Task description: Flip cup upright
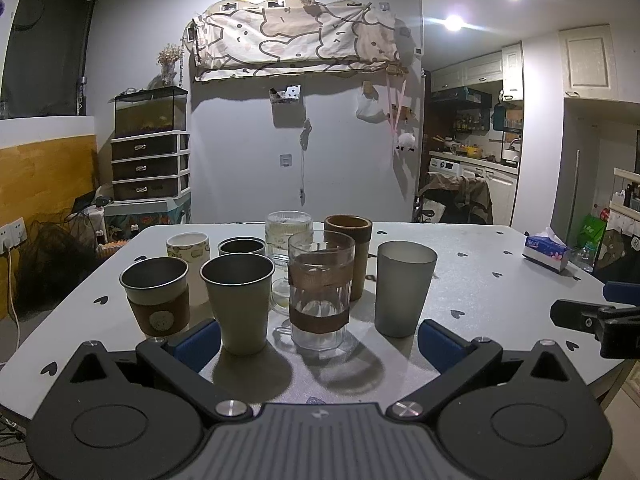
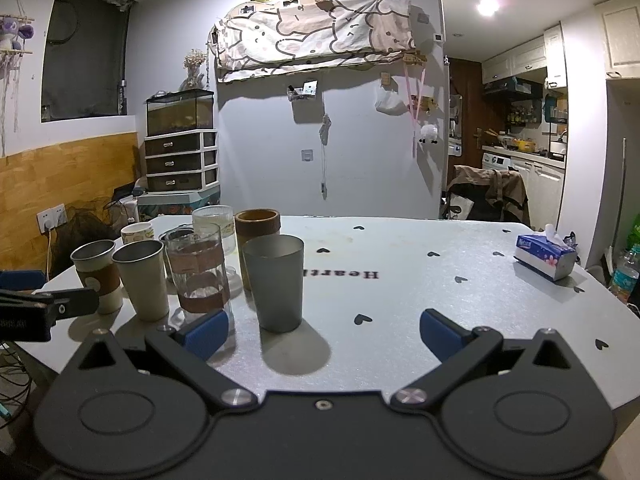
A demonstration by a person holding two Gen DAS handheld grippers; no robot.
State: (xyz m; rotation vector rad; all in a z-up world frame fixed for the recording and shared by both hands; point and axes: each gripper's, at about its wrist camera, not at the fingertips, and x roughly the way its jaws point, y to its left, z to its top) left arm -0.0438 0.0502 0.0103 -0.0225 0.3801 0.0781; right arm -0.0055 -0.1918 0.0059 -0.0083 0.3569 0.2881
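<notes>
1. Both grippers hover at the near edge of the table [image 2: 400, 248], each with its blue-padded jaws spread wide and nothing between them; the left gripper [image 1: 318, 340] faces the cluster of cups, the right gripper [image 2: 324, 332] faces mostly bare tabletop.

2. Every cup in sight stands mouth-up: the frosted grey tumbler [image 1: 404, 288], the banded glass [image 1: 320, 296], the plain steel cup [image 1: 238, 304], the sleeved steel cup [image 1: 158, 296], the brown cylinder cup [image 1: 348, 256], the ribbed glass [image 1: 288, 232], the patterned mug [image 1: 188, 246] and a dark cup [image 1: 241, 247] behind. No overturned cup is visible, so the flipping appears finished.

3. The grey tumbler sits just ahead of the left gripper's right-hand pad; in the right wrist view it stands ahead of the gap, toward the left-hand pad.

4. If a step remains, it is likely a clean retreat: jaws kept wide, pulled straight back, clear of the close-packed cups, since the banded glass and steel cup could topple.

5. A tissue box [image 2: 546, 256] lies well off to the right.
</notes>
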